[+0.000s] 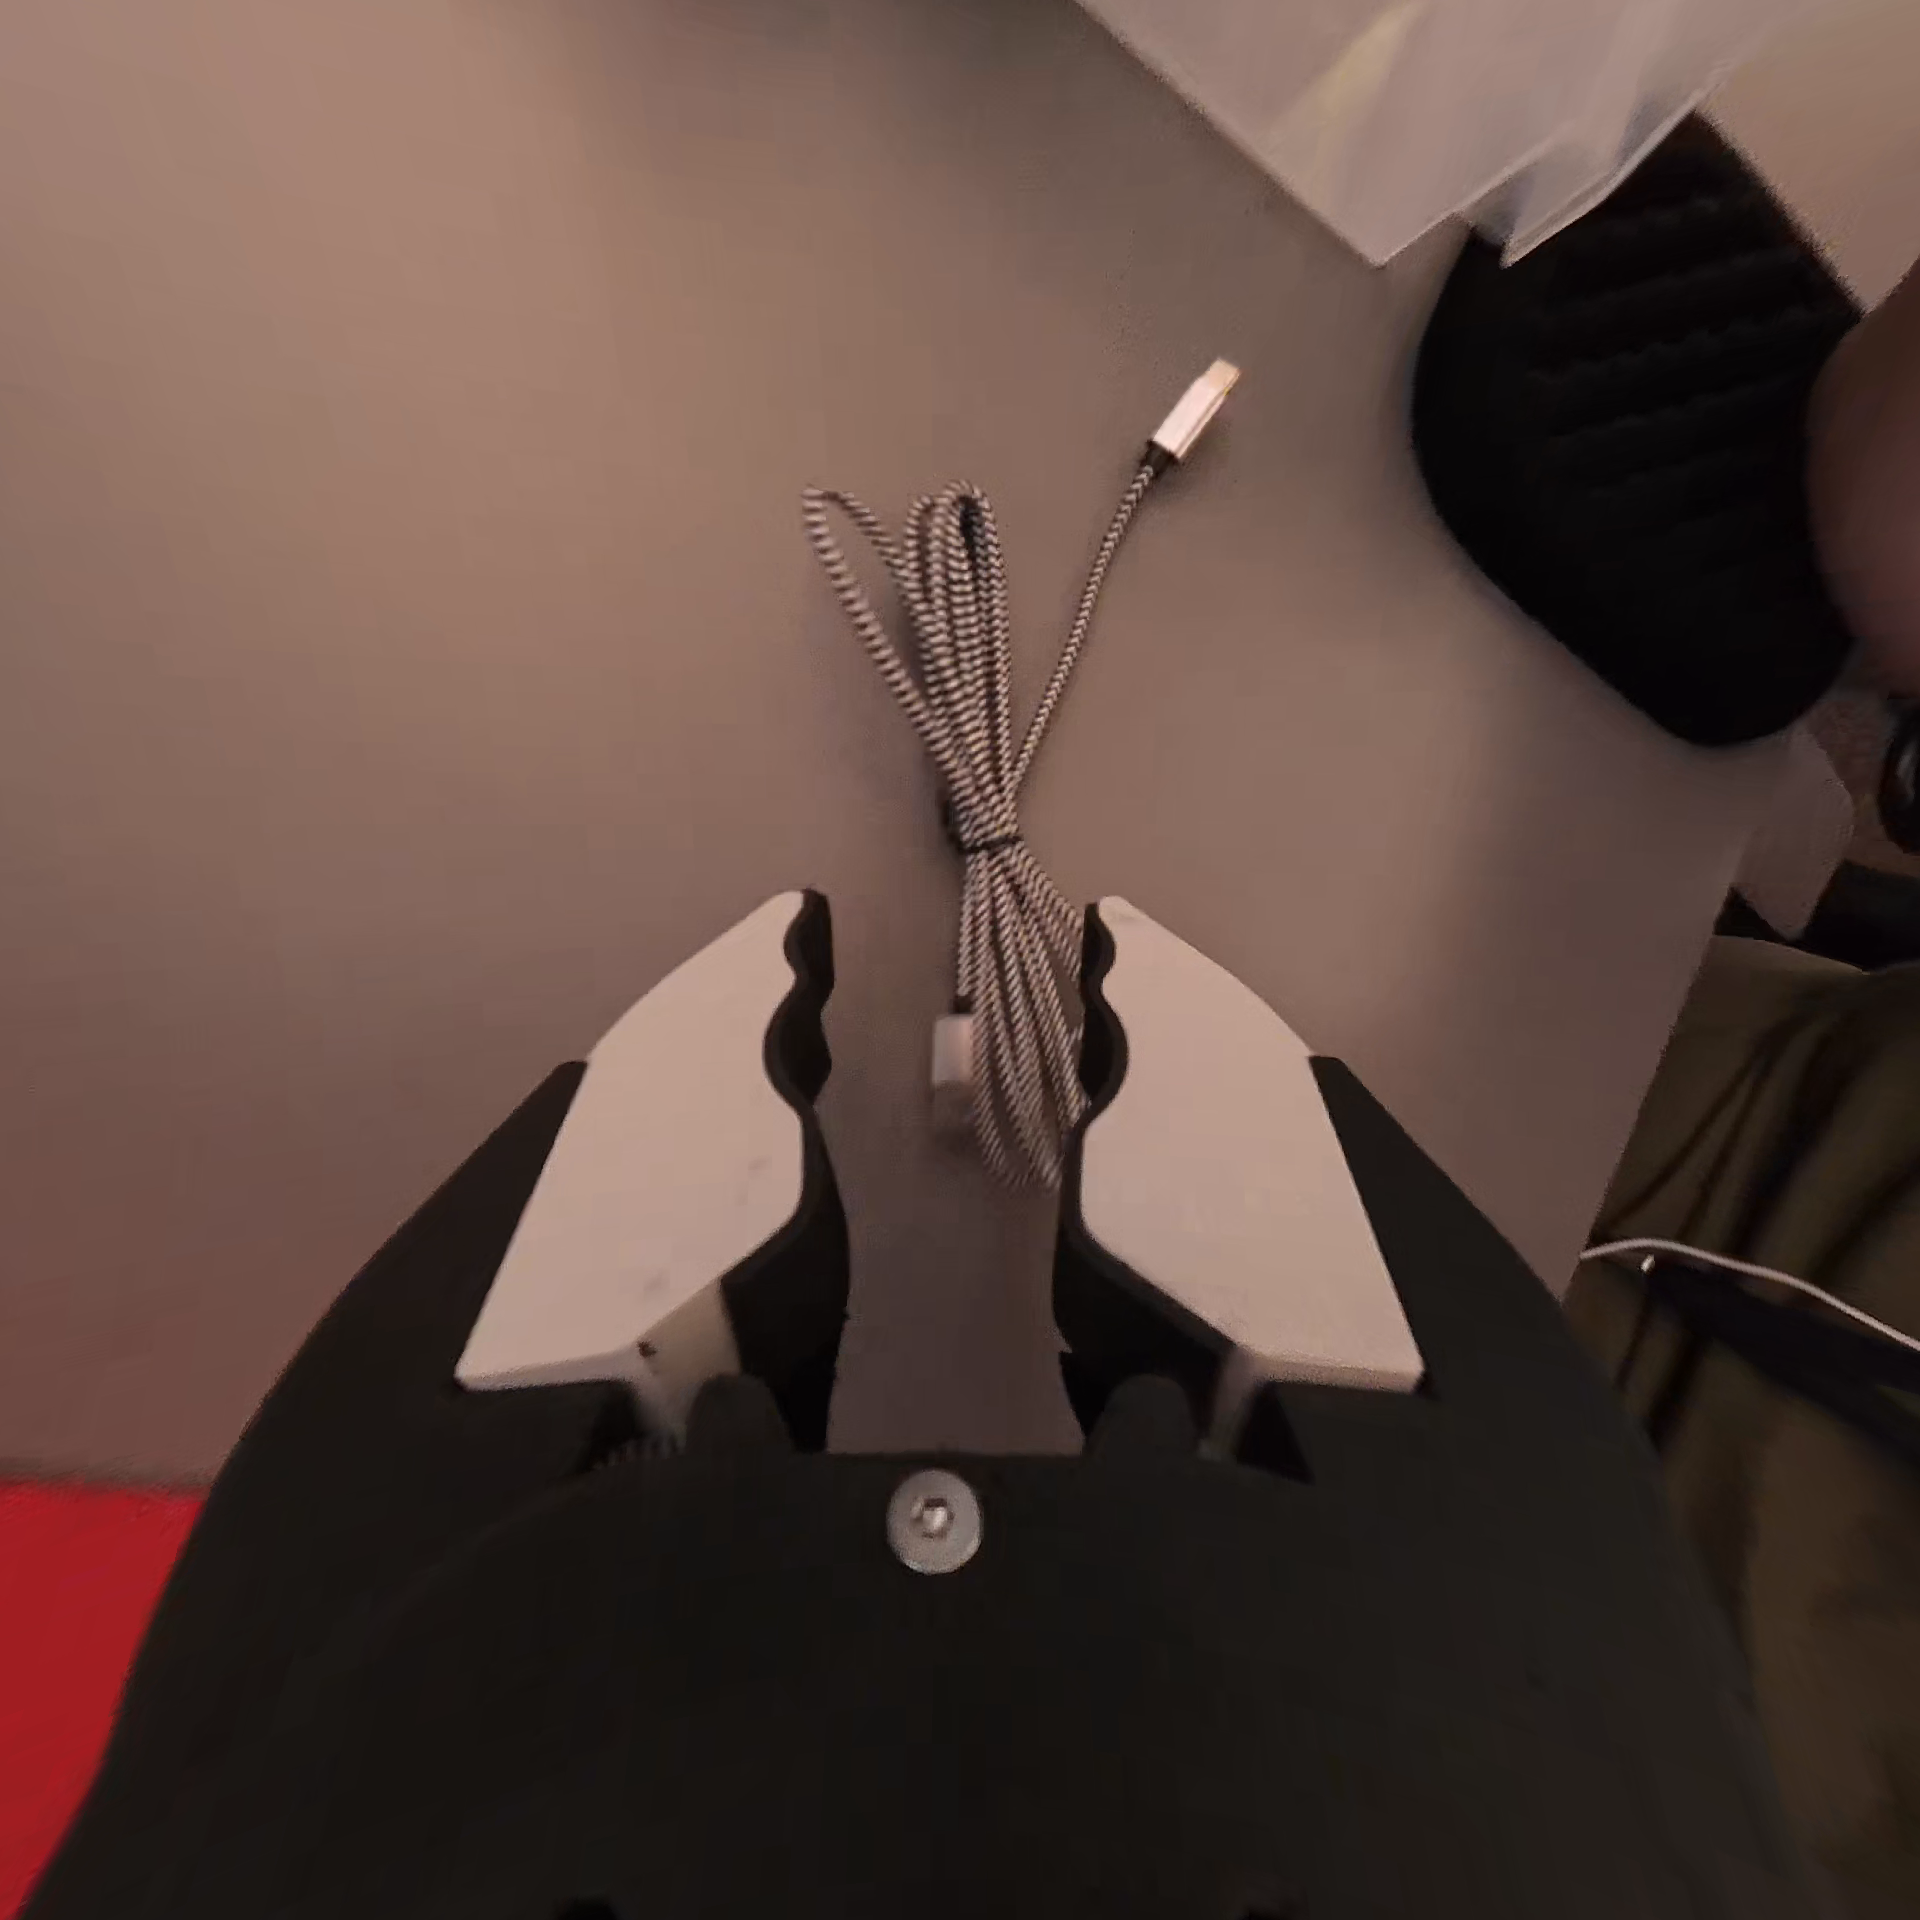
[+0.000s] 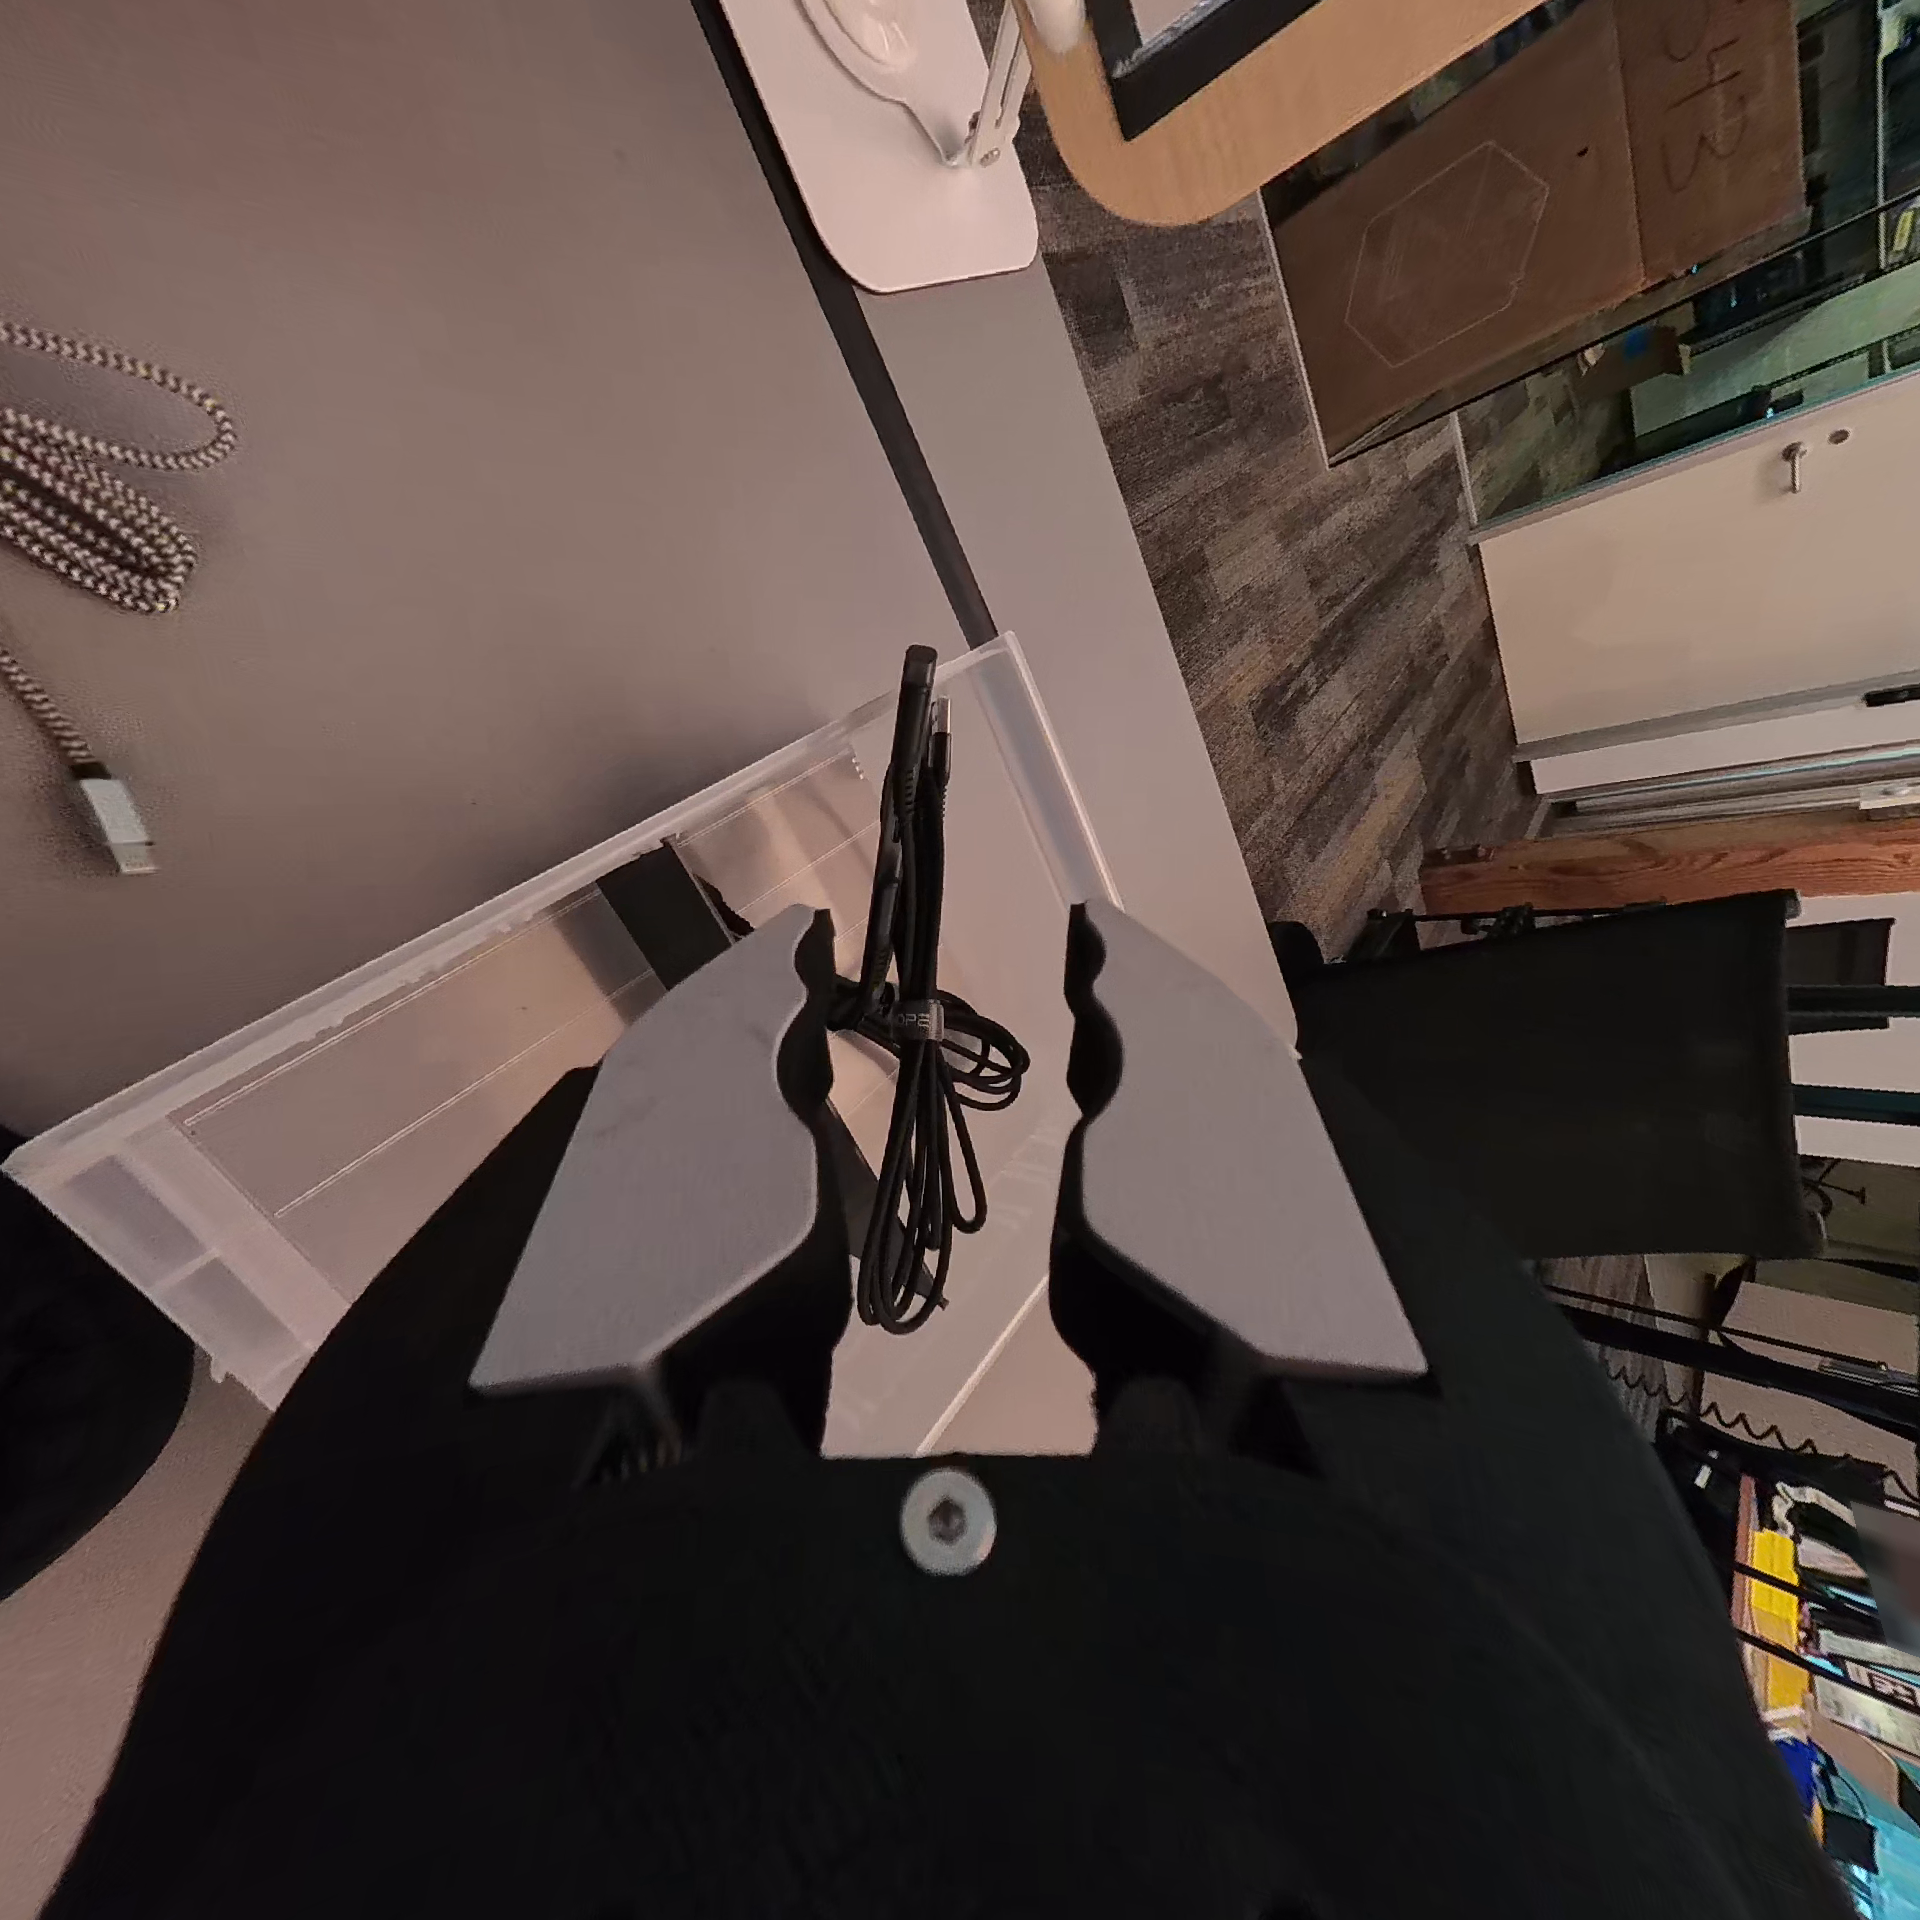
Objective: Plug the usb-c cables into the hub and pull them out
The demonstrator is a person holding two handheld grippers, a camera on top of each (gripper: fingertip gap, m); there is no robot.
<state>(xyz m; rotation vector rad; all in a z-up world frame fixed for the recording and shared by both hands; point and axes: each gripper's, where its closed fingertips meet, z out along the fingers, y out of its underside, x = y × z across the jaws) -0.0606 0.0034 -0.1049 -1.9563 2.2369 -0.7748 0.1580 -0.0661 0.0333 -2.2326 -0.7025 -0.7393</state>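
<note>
The left gripper [image 1: 956, 925] hangs with its jaws apart over the grey tabletop [image 1: 416, 520], above a bundled black-and-white braided cable [image 1: 987, 727] with silver plugs lying flat there. The right gripper [image 2: 945, 925] is spread wide too, holding nothing, over a coiled black usb-c cable [image 2: 920, 1091] resting in a clear acrylic tray [image 2: 416, 997] near the table's edge. I can't spot the hub

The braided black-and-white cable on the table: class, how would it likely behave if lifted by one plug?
The braided cable would probably hang limp, since it lies in soft loops. Its thin tie would likely keep the bundle together. The metal plug looks rigid, though perhaps slippery.
</note>
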